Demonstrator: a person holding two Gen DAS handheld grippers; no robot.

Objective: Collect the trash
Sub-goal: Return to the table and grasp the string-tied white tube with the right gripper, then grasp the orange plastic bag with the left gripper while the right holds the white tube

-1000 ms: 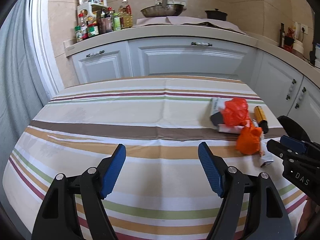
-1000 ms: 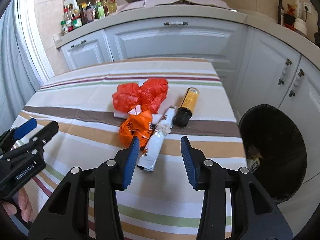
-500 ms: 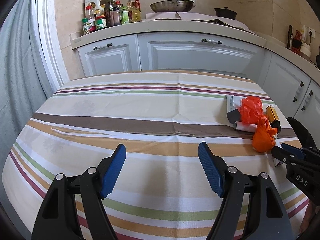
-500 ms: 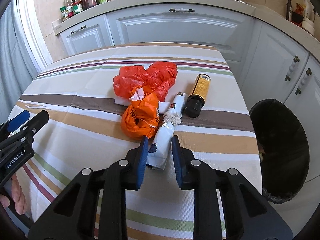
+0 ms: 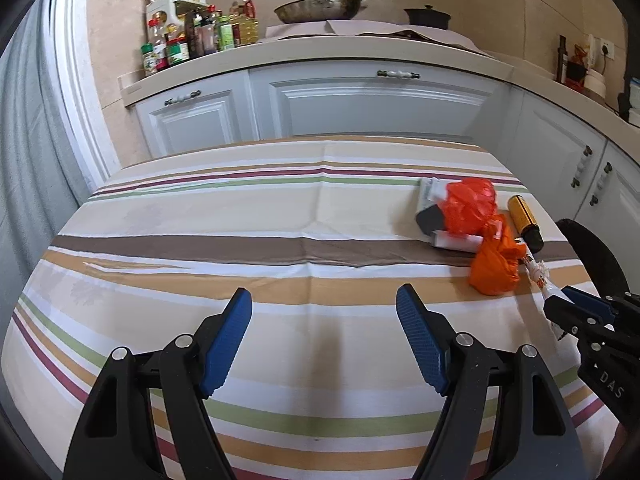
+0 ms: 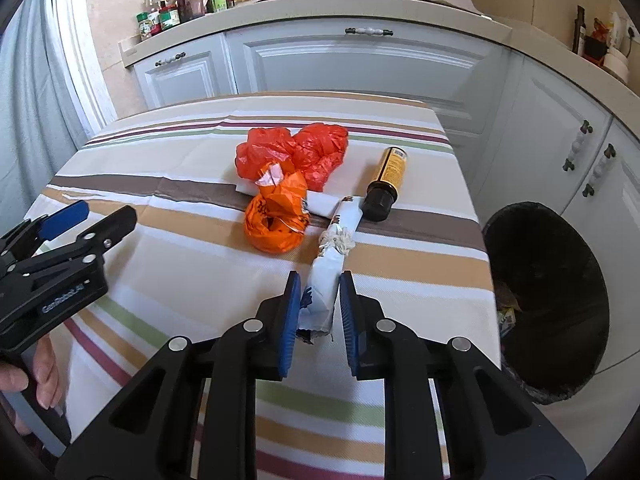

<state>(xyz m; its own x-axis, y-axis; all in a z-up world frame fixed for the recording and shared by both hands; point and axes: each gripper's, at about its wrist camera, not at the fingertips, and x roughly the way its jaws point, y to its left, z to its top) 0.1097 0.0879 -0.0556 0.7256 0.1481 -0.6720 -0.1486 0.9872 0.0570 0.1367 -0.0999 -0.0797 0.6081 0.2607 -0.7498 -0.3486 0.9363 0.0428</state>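
Right hand-held gripper [image 6: 319,312]: jaws closing on white wrapper [image 6: 326,276], near worktop [image 6: 192,272] edge | left hand-held gripper [image 5: 324,336]: wide, empty

Seen on a table [image 6: 168,280] under a striped cloth [image 5: 280,208]: trash clustered at the right side. Lay together a red bag [image 6: 296,152], an orange bag [image 6: 276,220] just in front, white paper [image 6: 324,202] beneath them, a white wrapper [image 6: 326,276] alongside and an amber bottle [image 6: 386,184] on its side, touching the wrapper's far end.
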